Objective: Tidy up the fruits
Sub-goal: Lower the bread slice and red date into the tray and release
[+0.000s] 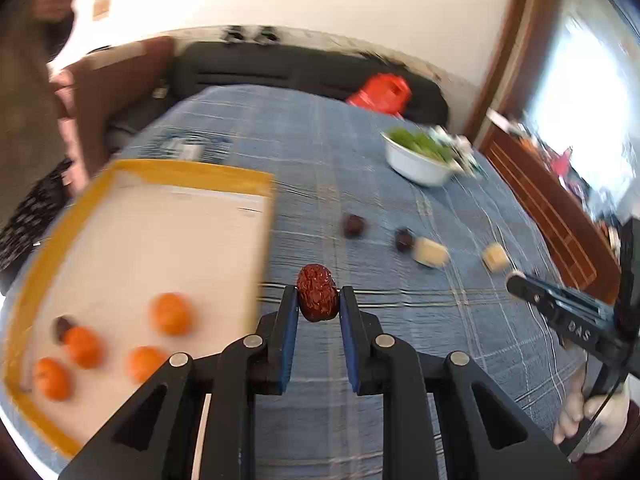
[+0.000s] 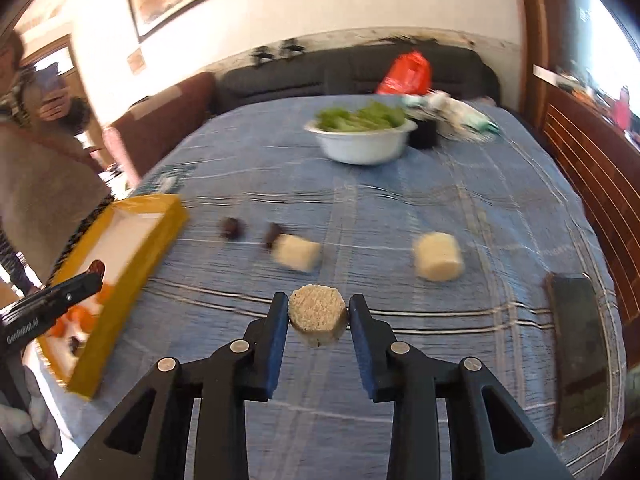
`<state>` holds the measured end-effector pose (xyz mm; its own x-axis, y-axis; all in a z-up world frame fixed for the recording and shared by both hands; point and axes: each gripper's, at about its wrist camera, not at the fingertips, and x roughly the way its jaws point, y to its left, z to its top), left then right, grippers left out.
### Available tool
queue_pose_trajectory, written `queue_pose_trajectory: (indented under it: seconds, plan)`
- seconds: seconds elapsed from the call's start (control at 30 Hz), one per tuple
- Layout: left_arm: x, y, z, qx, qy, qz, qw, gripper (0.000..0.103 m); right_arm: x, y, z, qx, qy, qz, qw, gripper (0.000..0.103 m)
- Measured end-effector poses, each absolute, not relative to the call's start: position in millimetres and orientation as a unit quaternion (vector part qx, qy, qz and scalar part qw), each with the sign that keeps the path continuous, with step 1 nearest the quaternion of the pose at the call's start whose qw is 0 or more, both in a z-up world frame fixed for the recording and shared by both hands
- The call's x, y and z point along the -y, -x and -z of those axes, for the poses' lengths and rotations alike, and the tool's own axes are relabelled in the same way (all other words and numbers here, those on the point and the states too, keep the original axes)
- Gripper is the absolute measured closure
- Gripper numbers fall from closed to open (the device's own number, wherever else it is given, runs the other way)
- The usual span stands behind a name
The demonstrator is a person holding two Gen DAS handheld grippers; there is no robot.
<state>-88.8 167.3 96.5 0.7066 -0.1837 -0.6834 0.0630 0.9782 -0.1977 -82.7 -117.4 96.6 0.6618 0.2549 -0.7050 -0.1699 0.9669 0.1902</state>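
Two grippers each held one piece at once, which we judged was meant to clear the cloth faster. Nearest, our left gripper (image 1: 319,300) had its blue pads closed on a wrinkled red date (image 1: 317,298), lifted above the blue checked tablecloth (image 1: 320,152) just right of the yellow-rimmed tray (image 1: 192,170). Our right gripper (image 2: 318,316) pinched a pale round sugarcane piece (image 2: 317,315) across its sides, cut end facing the camera, also raised off the cloth.

On the tray's white floor, to the near left, lay four oranges (image 1: 171,313) with one dark date (image 1: 63,327) beside them, so it seemed to be where fruit was gathered.

Farther out, two more dates (image 1: 353,225) sat loose on the cloth, the right one touching a sugarcane chunk (image 2: 297,254); another chunk (image 2: 438,257) lay well apart to the right. A dark phone (image 2: 578,350) rested at the right edge.

Farthest, a white bowl (image 2: 362,145) of green leaves stood untouched, with a red bag (image 2: 406,74) behind it.
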Motion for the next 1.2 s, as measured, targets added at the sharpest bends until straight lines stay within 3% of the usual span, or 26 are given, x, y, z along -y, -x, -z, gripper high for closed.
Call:
queue_pose_trajectory:
  seconds: [0.37, 0.87, 1.03, 1.2]
  plan:
    - [-308, 136, -92, -0.36, 0.173, -0.052, 0.915, 0.083, -13, 96, -125, -0.389, -0.005, -0.23, 0.892, 0.069]
    - [-317, 142, -57, -0.396, 0.184, -0.043, 0.898, 0.082, -140, 65, -82, -0.461, 0.047, -0.287, 0.838, 0.068]
    - [-323, 145, -61, -0.385, 0.193, -0.039, 0.902, 0.056, -147, 57, -70, -0.477, 0.049, -0.273, 0.834, 0.067]
    - [-328, 147, -71, -0.372, 0.203, -0.041, 0.905, 0.042, -137, 58, -77, -0.472, 0.031, -0.271, 0.838, 0.058]
